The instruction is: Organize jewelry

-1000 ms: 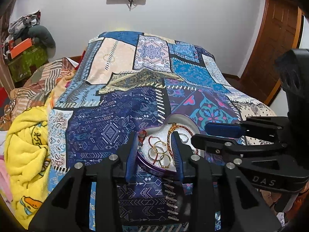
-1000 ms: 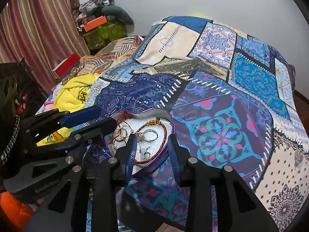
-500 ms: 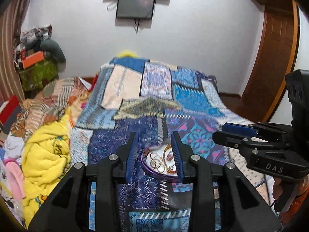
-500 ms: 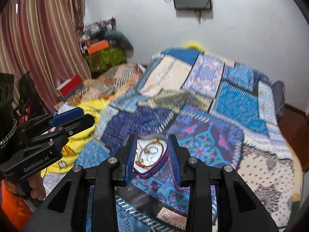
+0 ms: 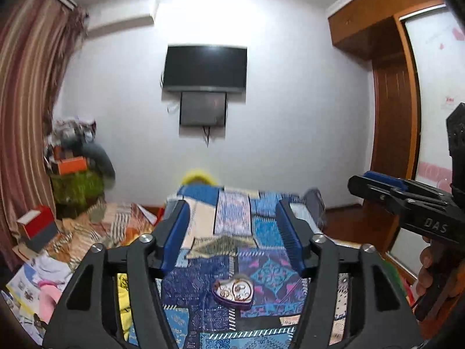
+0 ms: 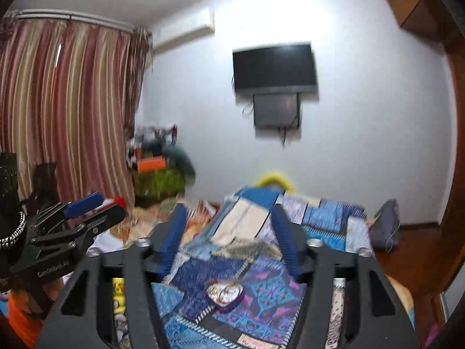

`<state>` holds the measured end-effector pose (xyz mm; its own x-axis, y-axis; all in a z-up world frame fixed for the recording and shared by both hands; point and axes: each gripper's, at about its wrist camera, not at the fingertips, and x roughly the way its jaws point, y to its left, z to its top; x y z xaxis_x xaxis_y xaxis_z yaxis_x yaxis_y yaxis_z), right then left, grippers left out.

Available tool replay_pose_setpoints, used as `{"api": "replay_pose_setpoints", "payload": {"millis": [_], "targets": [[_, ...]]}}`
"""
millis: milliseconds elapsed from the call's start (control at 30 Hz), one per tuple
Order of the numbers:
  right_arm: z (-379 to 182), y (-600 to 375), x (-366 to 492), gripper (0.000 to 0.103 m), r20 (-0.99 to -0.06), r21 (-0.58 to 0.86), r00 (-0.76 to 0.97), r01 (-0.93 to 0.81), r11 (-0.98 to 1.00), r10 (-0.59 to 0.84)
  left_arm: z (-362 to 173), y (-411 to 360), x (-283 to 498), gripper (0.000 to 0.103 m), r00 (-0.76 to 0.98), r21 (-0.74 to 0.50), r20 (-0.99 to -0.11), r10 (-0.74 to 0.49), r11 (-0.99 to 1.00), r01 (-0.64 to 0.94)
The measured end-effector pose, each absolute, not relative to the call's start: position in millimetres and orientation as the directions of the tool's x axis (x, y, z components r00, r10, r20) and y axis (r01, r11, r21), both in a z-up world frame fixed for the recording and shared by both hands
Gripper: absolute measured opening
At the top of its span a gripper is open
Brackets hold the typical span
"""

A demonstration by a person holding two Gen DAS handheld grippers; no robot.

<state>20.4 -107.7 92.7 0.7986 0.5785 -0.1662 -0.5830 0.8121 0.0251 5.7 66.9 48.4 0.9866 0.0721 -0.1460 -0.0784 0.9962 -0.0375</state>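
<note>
Purple-rimmed and heart-shaped, the jewelry dish sits on the patchwork bedspread, with gold and silver rings and a beaded bracelet lying inside it, too small to sort one from another. Both grippers are held up well above the bed, apart from the dish. The left gripper has its blue-padded fingers spread wide with nothing between them, and the right gripper is spread just as wide and equally bare.

From the left wrist view you catch the wooden wardrobe and its pale door on the right, plus the right gripper seen side-on with a hand wrapped round its handle. The right wrist view gives the striped curtain in full across the left wall, and the left gripper poking in from the left edge. Both views show the black television on the white wall and the pile of clothes and boxes in the corner.
</note>
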Motion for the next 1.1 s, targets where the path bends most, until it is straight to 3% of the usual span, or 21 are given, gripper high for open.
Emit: {"api": "replay_pose_setpoints", "payload": {"millis": [100, 267, 1100], "targets": [[94.9, -113.3, 4.3, 0.085, -0.122, 0.021, 0.825, -0.554, 0.832, 0.553, 55.4, 61.7, -16.0, 0.09, 0.989, -0.04, -0.096, 0.109, 0.993, -0.114], [90.7, -117.5, -3.5, 0.103, -0.111, 0.052, 0.849, -0.515, 0.856, 0.517, 57.9, 55.3, -40.4, 0.096, 0.985, -0.038, -0.067, 0.156, 0.987, -0.159], [76.0, -123.9, -16.7, 0.103, -0.159, 0.051, 0.845, -0.51, 0.859, 0.511, 50.1, 46.6, -51.3, 0.1, 0.983, -0.039, -0.086, 0.16, 0.986, -0.164]]}}
